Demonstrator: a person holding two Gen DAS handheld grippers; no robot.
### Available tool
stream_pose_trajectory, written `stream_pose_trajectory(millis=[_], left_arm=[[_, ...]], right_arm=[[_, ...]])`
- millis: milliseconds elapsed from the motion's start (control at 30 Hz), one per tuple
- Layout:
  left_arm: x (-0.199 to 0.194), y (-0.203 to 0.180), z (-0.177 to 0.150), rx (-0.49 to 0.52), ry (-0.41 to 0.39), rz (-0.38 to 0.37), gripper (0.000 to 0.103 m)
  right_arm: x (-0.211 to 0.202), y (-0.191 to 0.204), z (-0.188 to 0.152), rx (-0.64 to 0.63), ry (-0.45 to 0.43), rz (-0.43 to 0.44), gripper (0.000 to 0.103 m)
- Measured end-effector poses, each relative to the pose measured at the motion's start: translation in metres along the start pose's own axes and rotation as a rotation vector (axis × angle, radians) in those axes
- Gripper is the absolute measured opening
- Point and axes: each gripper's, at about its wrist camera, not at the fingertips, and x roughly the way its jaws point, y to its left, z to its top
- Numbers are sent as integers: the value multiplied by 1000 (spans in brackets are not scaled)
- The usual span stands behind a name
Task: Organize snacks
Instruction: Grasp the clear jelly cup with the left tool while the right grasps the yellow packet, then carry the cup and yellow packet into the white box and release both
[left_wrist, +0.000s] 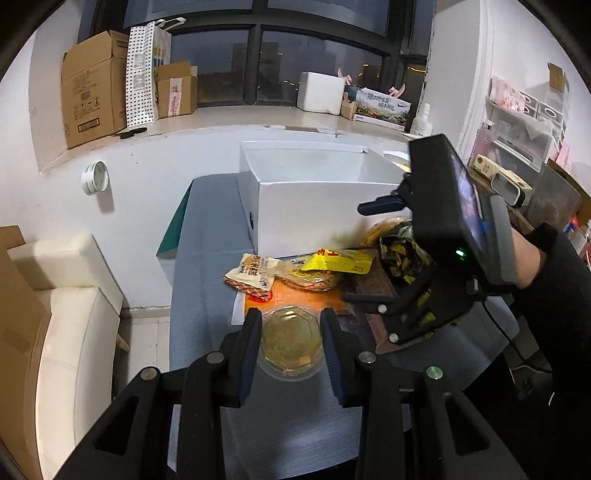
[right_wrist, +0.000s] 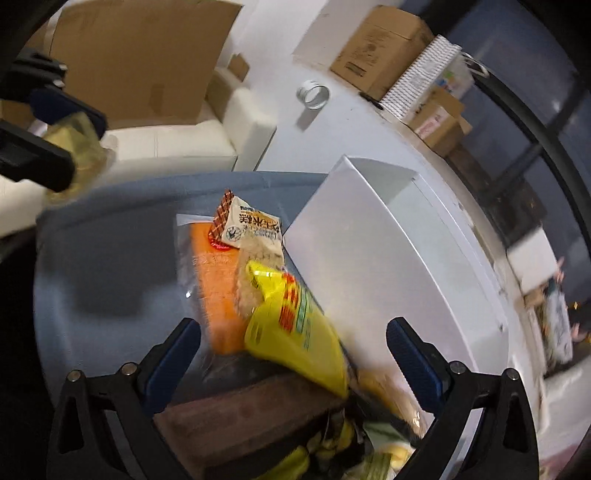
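Note:
My left gripper (left_wrist: 290, 325) is shut on a clear jelly cup (left_wrist: 290, 341) with yellowish contents, held above the grey table (left_wrist: 207, 258); it also shows in the right wrist view (right_wrist: 79, 147). My right gripper (right_wrist: 293, 345) is open over the snack pile: a yellow packet (right_wrist: 291, 325), an orange packet (right_wrist: 219, 295), a white rice-cake packet (right_wrist: 247, 225) and a brown box (right_wrist: 243, 417). The right gripper (left_wrist: 384, 258) appears in the left wrist view over the pile. An open white box (left_wrist: 310, 199) stands behind the snacks.
A white sofa (left_wrist: 74, 295) stands left of the table. Cardboard boxes (left_wrist: 96, 88) and a dotted bag (left_wrist: 142, 74) sit on the window ledge. A tape roll (left_wrist: 95, 178) hangs on the wall. Cluttered shelves (left_wrist: 524, 125) are at the right.

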Motion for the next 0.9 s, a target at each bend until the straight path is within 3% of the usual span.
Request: stream_pose_trajectory(millis=[100,167,300,367,600,900], left_arm=[[-1,3,-1,-14,-5,-6,36],[-2,4,-2,-19,-6,-6,36],[-3,5,-3,-23,-11,-8,36],[-3,5,-3,-25,-14,-11,36],[-4,7,4,-52,-29,-31,36],[-4,-14,50,-24,-104,-102,36]], right_arm=[[7,-3,6,-18,25,-8,98],[10,-7,8,-17,41,-11,87],[31,-22,4,54,150,49,26],[26,-25,0,67,125,19,23],[-18,-62,-10,332,-36,160,18],[-89,-99,-41,706,-302,227,17]])
